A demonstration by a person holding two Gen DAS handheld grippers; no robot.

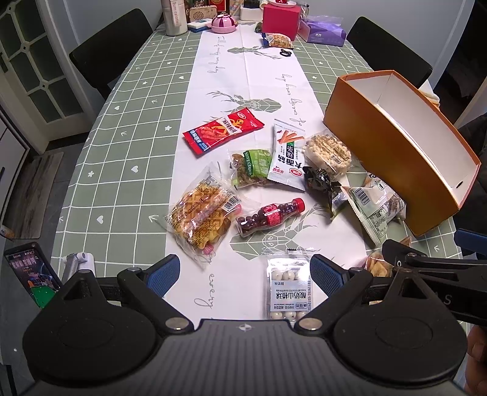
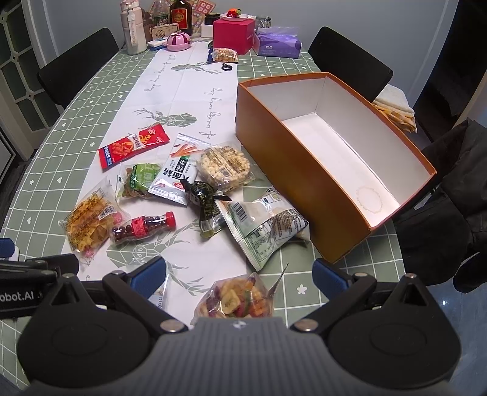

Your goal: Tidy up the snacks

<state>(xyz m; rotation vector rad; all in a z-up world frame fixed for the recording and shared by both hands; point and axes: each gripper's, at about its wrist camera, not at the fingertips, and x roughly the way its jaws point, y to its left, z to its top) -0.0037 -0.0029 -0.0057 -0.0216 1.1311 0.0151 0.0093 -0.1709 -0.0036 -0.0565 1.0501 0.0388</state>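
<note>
Several snack packs lie loose on the table runner: a red packet [image 1: 222, 131], a waffle bag [image 1: 202, 213], a small red-capped bottle of dark candies [image 1: 269, 217], a green raisin bag [image 1: 251, 167], a white packet [image 1: 287, 157], a rice-cake pack [image 1: 328, 152] and a pale green bag [image 2: 264, 227]. An empty orange box [image 2: 304, 170] stands at the right. My left gripper [image 1: 243, 275] is open above the near table edge, with a white candy-ball pack [image 1: 287, 288] between its fingers. My right gripper [image 2: 240, 274] is open over a mixed dried-fruit bag [image 2: 239, 298].
The table's far end holds a red box [image 2: 232, 35], a purple tissue pack [image 2: 278, 42], bottles [image 2: 181, 15], a pink pot [image 2: 178, 41] and another snack bag [image 2: 225, 54]. Black chairs [image 2: 76, 64] stand at both far sides. A phone [image 1: 32, 271] sits at the near left.
</note>
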